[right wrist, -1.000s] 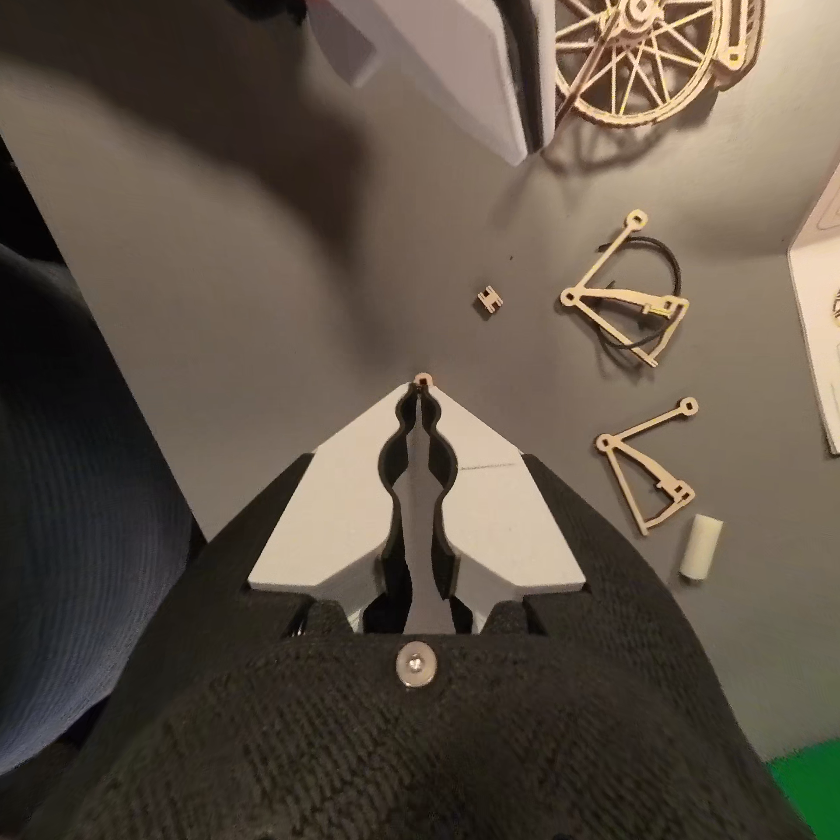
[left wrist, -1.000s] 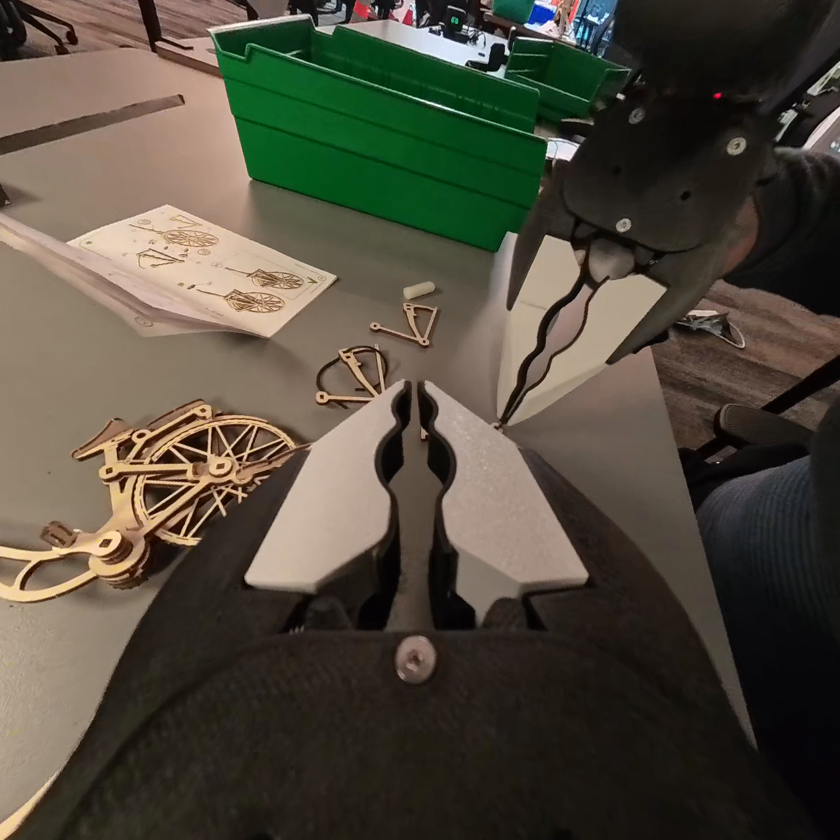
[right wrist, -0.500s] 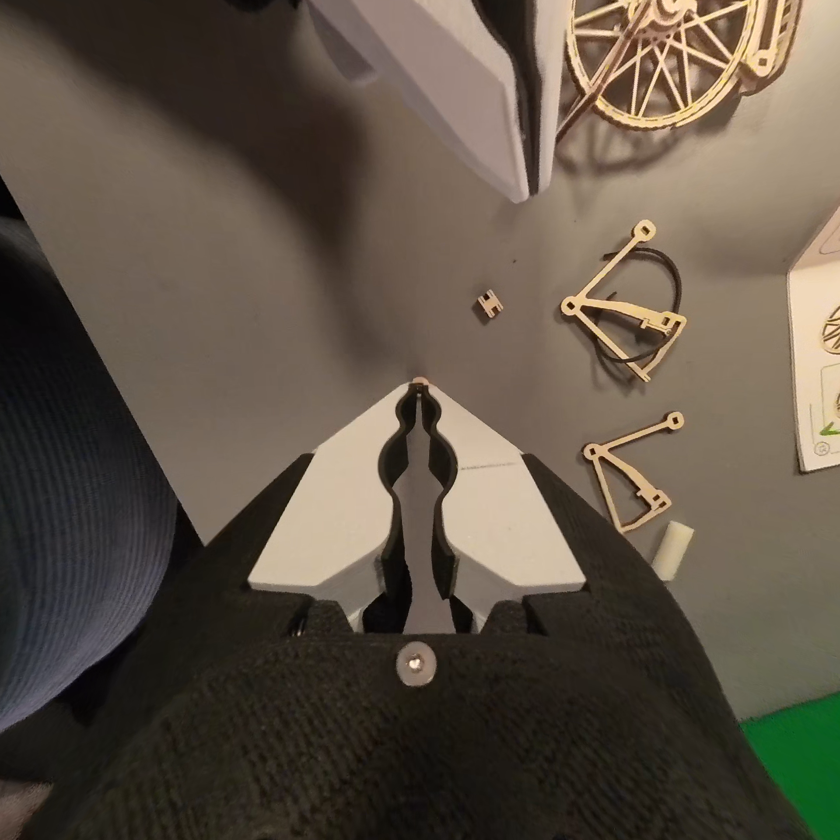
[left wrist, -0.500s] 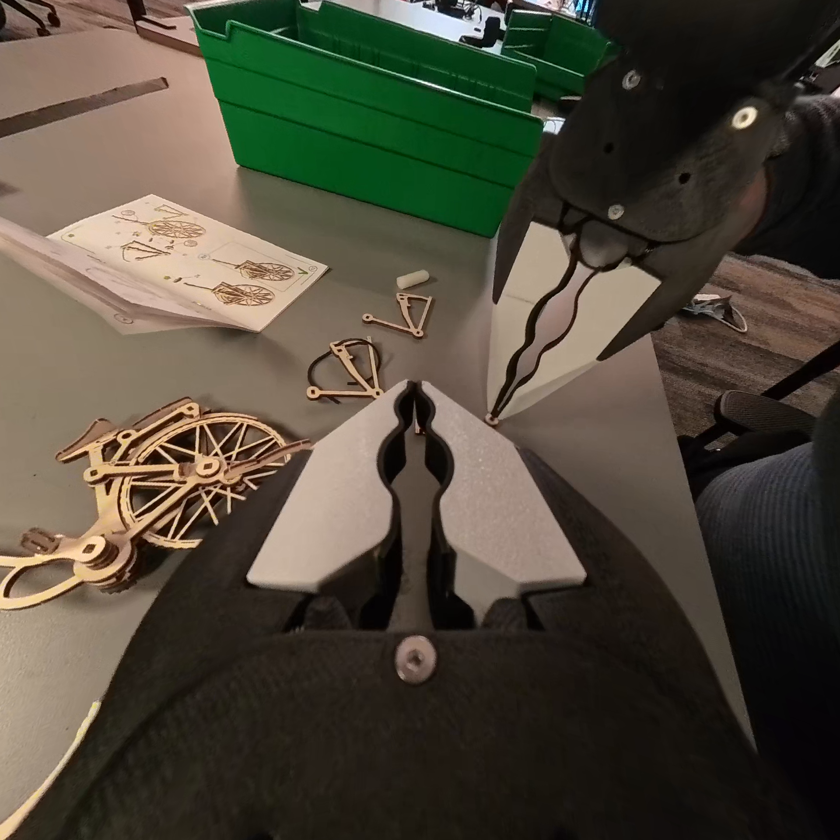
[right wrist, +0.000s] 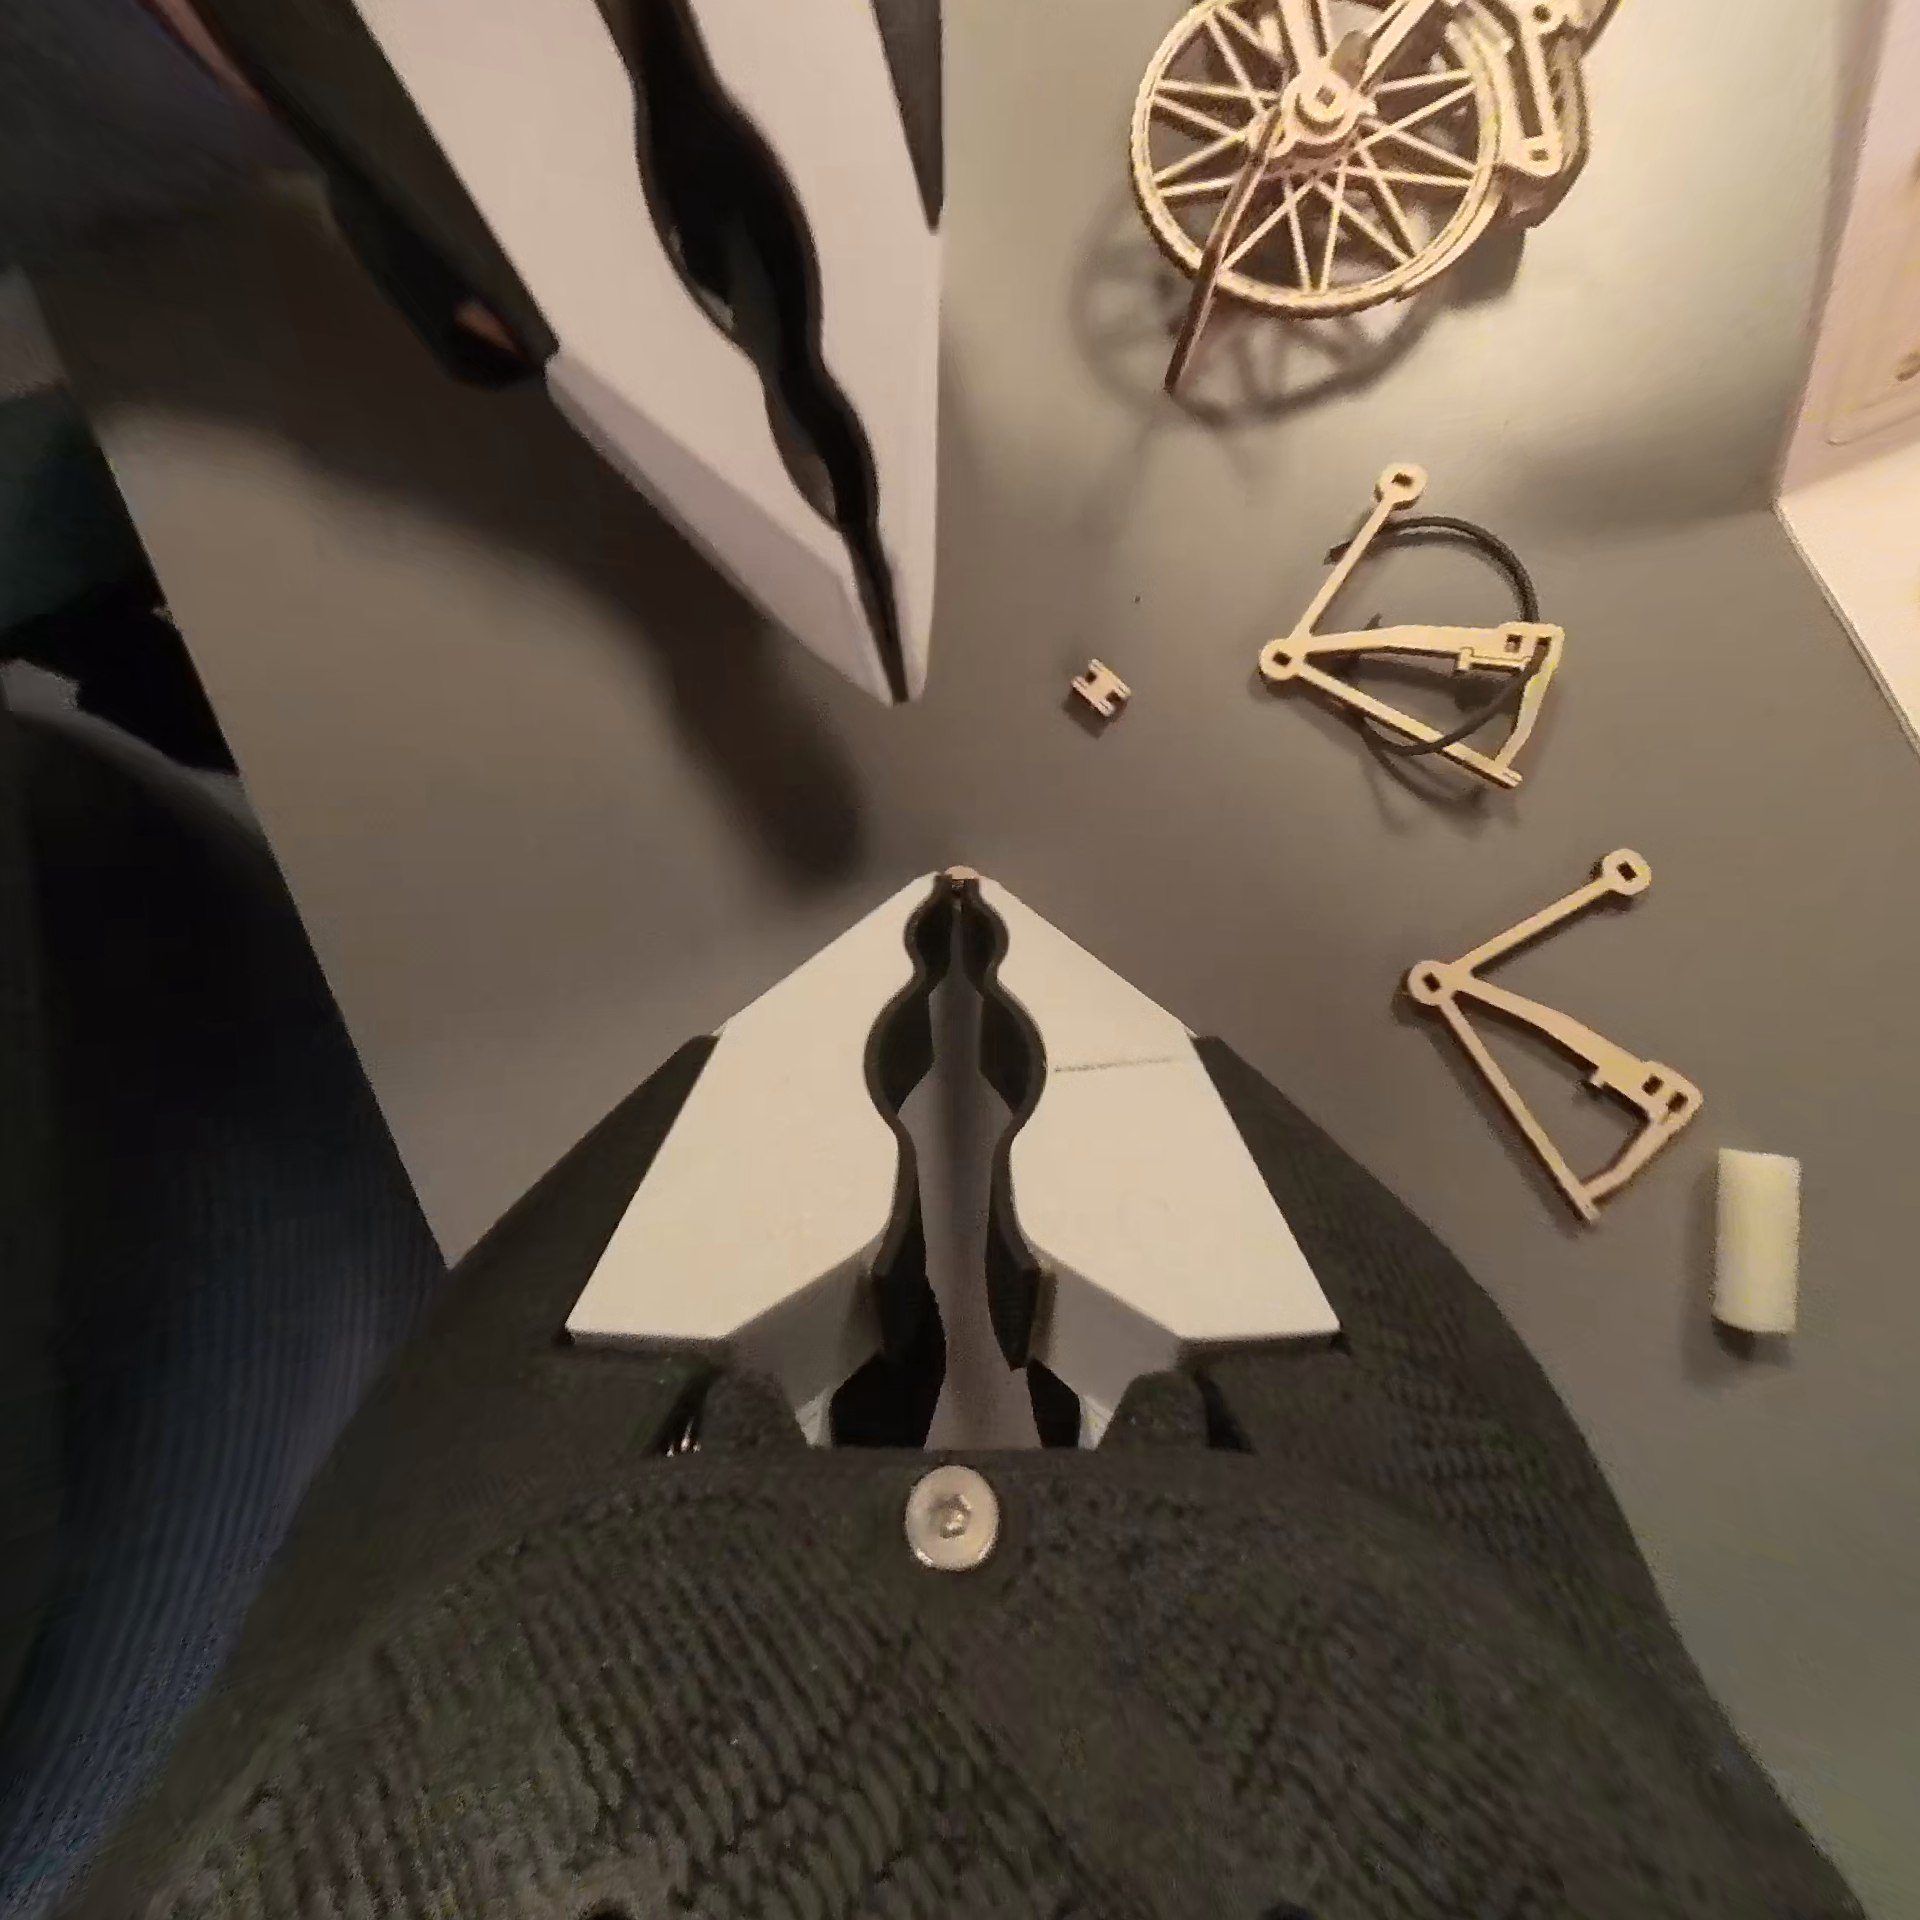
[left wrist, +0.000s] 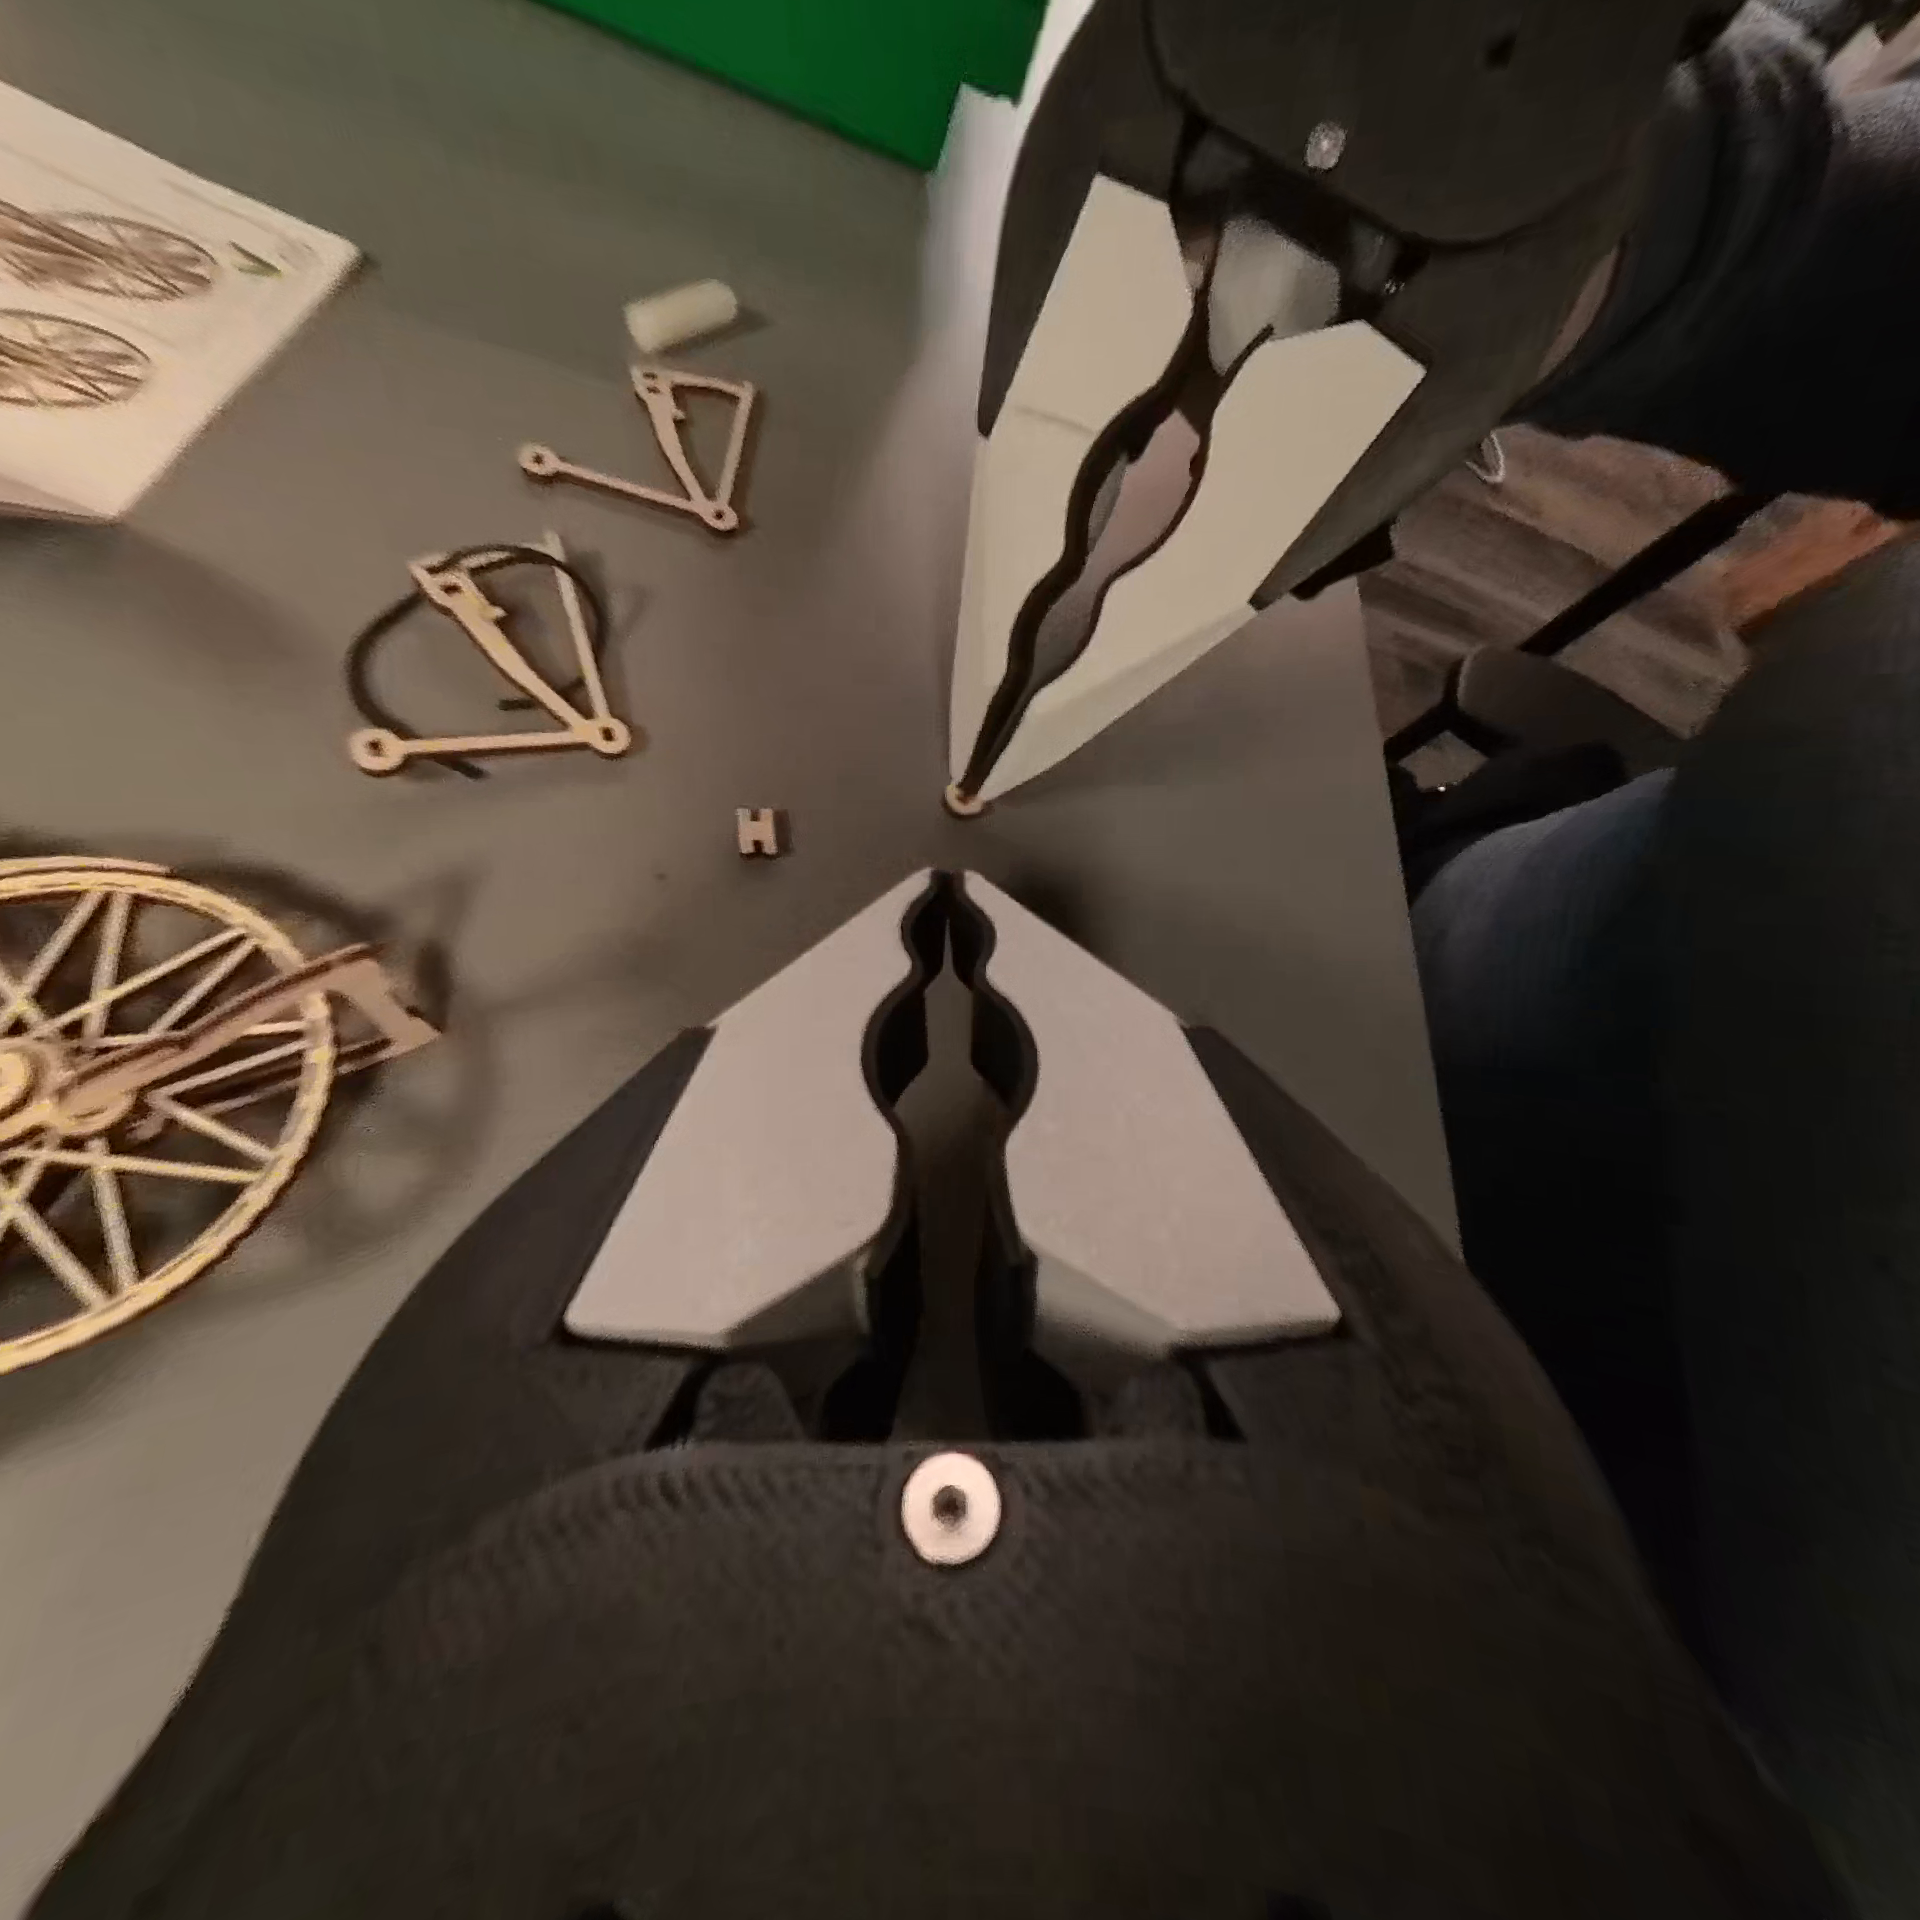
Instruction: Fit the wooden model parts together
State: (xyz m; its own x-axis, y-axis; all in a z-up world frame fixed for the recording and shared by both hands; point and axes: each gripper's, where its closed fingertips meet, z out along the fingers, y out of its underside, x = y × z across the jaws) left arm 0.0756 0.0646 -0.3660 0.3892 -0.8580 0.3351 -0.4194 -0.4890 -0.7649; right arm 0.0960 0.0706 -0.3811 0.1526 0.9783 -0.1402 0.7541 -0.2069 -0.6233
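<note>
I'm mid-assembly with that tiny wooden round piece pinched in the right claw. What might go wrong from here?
1. The small round piece sits at the very tips of the right claw, so it may pop out or twist if pressed.
2. The H-shaped piece lies loose on the table near both claws; the shut left claw might knock it away.
3. The right claw works near the table's edge, so a dropped piece might roll off.
</note>
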